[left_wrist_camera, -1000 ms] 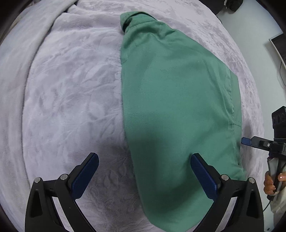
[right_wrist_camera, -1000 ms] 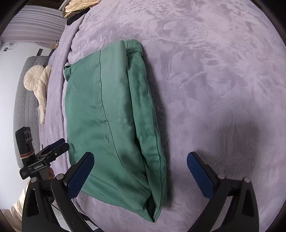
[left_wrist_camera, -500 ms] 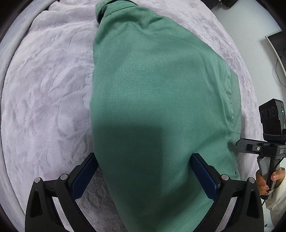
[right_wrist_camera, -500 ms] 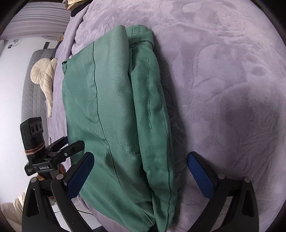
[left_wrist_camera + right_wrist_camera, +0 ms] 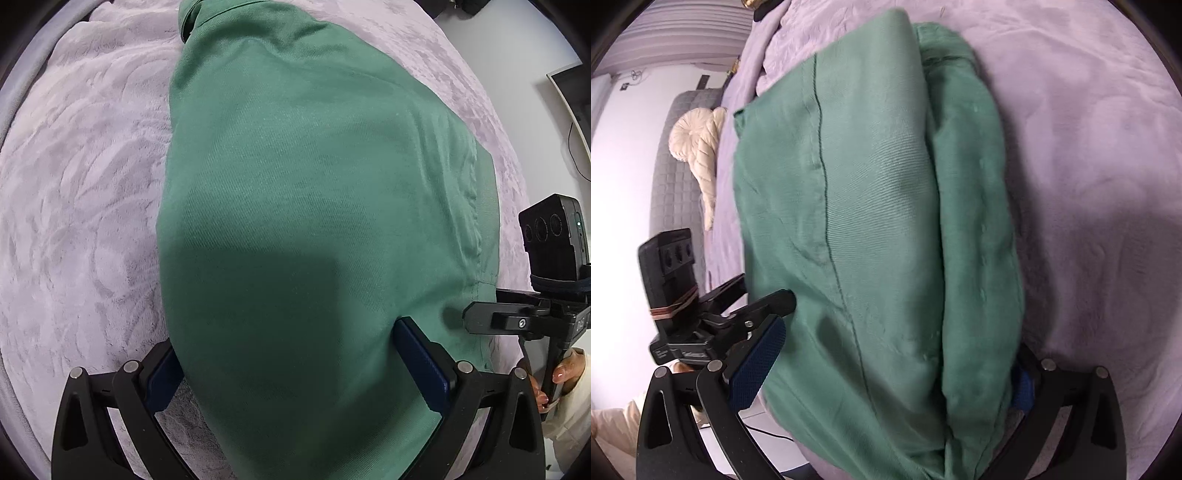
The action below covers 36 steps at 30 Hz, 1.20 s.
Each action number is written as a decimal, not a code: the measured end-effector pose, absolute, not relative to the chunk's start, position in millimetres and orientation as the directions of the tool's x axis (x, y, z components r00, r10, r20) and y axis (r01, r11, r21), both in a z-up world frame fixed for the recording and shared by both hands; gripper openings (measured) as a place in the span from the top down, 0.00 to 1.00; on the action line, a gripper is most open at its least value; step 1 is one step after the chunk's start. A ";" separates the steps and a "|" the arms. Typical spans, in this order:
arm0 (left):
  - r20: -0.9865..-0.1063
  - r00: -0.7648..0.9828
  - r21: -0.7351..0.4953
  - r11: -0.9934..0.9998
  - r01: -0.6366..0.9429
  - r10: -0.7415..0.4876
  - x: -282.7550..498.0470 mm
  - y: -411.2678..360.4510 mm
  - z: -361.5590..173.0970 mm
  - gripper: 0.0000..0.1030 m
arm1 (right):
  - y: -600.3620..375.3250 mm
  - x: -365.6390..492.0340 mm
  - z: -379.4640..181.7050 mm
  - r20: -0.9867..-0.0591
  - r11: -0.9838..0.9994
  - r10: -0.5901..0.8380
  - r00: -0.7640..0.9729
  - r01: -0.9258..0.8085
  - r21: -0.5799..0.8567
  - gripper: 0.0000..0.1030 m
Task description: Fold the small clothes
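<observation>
A green garment [image 5: 314,206], folded lengthwise, lies on a lavender plush blanket [image 5: 81,206]. In the left wrist view its near end fills the space between the two blue pads of my left gripper [image 5: 291,369], which is open and straddles the cloth. The right wrist view shows the same garment [image 5: 879,229] with a seam and a thick folded edge on the right. My right gripper [image 5: 890,373] is also open, with one pad on each side of the cloth's near end. Each gripper shows in the other's view, the right gripper [image 5: 509,321] and the left gripper [image 5: 764,302] both close to the garment's corner.
The bed's edge runs near the garment, with white floor beyond it [image 5: 524,55]. Cream cushions [image 5: 698,147] lean on a grey quilted headboard [image 5: 665,192]. A hand [image 5: 561,373] grips the right handle. Bare blanket stretches to the right [image 5: 1089,184].
Both grippers have moved forward and down over the garment's near end. The cloth now sits between the fingers of each. The jaws stayed wide apart.
</observation>
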<state>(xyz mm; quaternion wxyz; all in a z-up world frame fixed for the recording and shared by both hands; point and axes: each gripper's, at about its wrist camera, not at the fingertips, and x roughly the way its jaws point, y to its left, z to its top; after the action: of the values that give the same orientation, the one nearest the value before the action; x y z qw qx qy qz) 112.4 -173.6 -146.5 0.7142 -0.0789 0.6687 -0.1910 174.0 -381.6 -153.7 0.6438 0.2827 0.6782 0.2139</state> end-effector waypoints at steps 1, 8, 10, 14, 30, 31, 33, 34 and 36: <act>-0.921 0.023 -0.381 0.910 0.162 -0.389 113.4 -173.2 -149.7 0.00 | -381.3 174.9 -156.5 -0.750 0.747 0.661 -0.014 0.110 0.656 0.00; -0.913 0.012 -0.401 0.903 0.155 -0.408 117.1 -176.5 -156.0 0.00 | -397.2 176.1 -167.4 -0.674 0.659 0.739 0.020 0.186 0.728 0.00; -0.920 0.035 -0.379 0.910 0.166 -0.390 114.6 -180.9 -151.9 0.01 | -395.2 179.1 -166.7 -0.672 0.655 0.740 0.021 0.204 0.727 0.00; -0.925 0.077 -0.357 0.920 0.164 -0.373 112.0 -187.8 -139.4 0.17 | -387.9 183.4 -158.1 -0.593 0.565 0.801 0.079 0.228 0.793 0.10; -0.907 0.128 -0.380 0.910 0.169 -0.402 76.2 -159.8 -65.3 0.47 | -381.2 165.2 -125.2 -0.514 0.481 0.853 0.097 0.239 0.844 0.61; -0.906 0.129 -0.381 0.910 0.164 -0.402 70.5 -154.4 -60.9 0.47 | -379.8 164.4 -120.9 -0.507 0.476 0.857 0.093 0.232 0.848 0.61; -0.905 0.132 -0.383 0.911 0.154 -0.403 57.1 -146.0 -52.0 0.47 | -376.1 160.9 -114.8 -0.495 0.468 0.865 0.085 0.225 0.855 0.61; -0.905 0.135 -0.382 0.911 0.155 -0.403 50.0 -140.9 -48.3 0.47 | -372.4 157.3 -110.3 -0.493 0.467 0.866 0.080 0.221 0.856 0.61; -0.906 0.139 -0.378 0.912 0.158 -0.399 35.6 -132.3 -41.3 0.47 | -366.6 151.5 -103.5 -0.495 0.471 0.866 0.075 0.211 0.856 0.61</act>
<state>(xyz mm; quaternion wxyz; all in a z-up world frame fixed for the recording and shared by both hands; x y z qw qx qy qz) 35.6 -132.3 -41.3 0.7485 -0.0958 0.6292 -0.1862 151.5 -366.6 -103.5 0.5914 0.4334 0.6212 0.2766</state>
